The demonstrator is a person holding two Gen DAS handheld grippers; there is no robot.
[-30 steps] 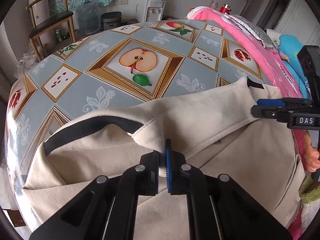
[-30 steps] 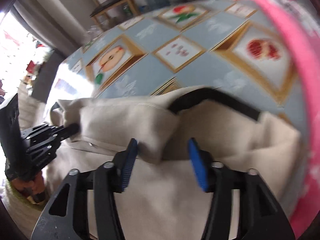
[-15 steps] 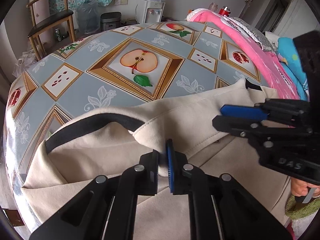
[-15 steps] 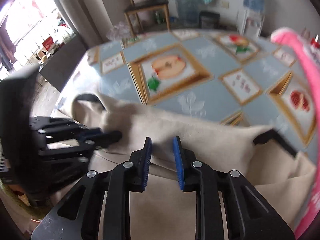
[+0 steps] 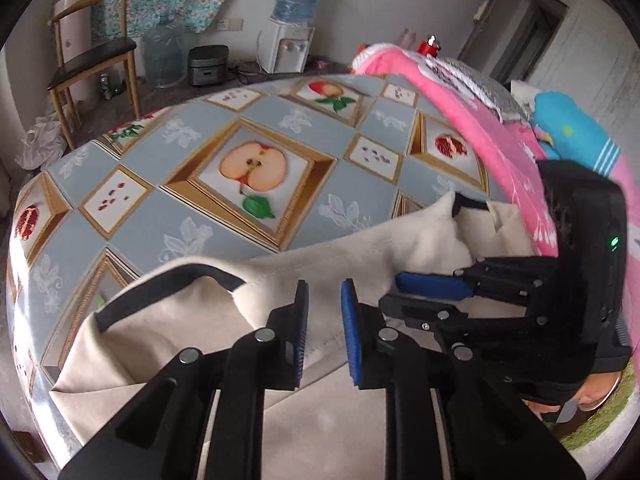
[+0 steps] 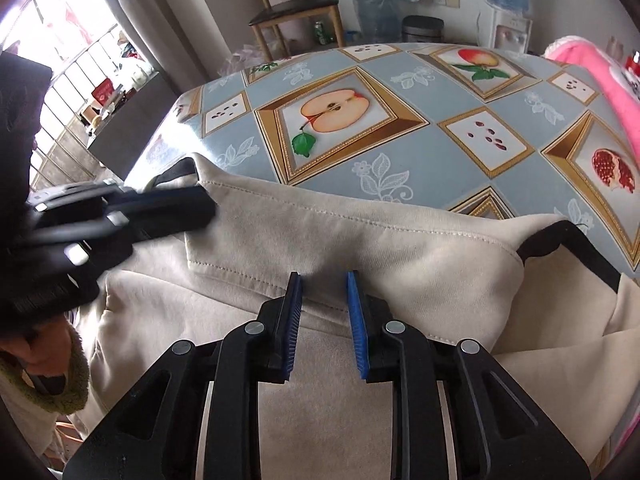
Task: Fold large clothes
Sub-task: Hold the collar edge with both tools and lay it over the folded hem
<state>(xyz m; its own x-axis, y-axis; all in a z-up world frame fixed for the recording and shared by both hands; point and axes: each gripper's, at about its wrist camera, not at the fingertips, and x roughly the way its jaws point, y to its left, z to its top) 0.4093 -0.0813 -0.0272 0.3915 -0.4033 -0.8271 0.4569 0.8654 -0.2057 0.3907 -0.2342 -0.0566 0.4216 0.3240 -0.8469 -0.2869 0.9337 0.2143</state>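
Note:
A large beige garment (image 5: pixel 344 248) with black trim lies folded at the near edge of the table, also seen in the right wrist view (image 6: pixel 360 236). My left gripper (image 5: pixel 324 332) is open just above its folded band, holding nothing. My right gripper (image 6: pixel 324 320) is open over the same band, a little to the right, also empty. The right gripper also shows from the side in the left wrist view (image 5: pixel 432 292). The left gripper shows blurred at the left of the right wrist view (image 6: pixel 132 212).
The table carries a blue-grey fruit-pattern cloth (image 5: pixel 248 168). A pink blanket (image 5: pixel 480 120) and blue fabric (image 5: pixel 572 132) lie along its right side. A wooden chair (image 5: pixel 92 56), water bottles and a dispenser (image 5: pixel 288 44) stand on the floor beyond.
My left gripper has opened and let go of the beige fold. My right gripper has moved left along the garment toward the left one, narrowing and then widening a little.

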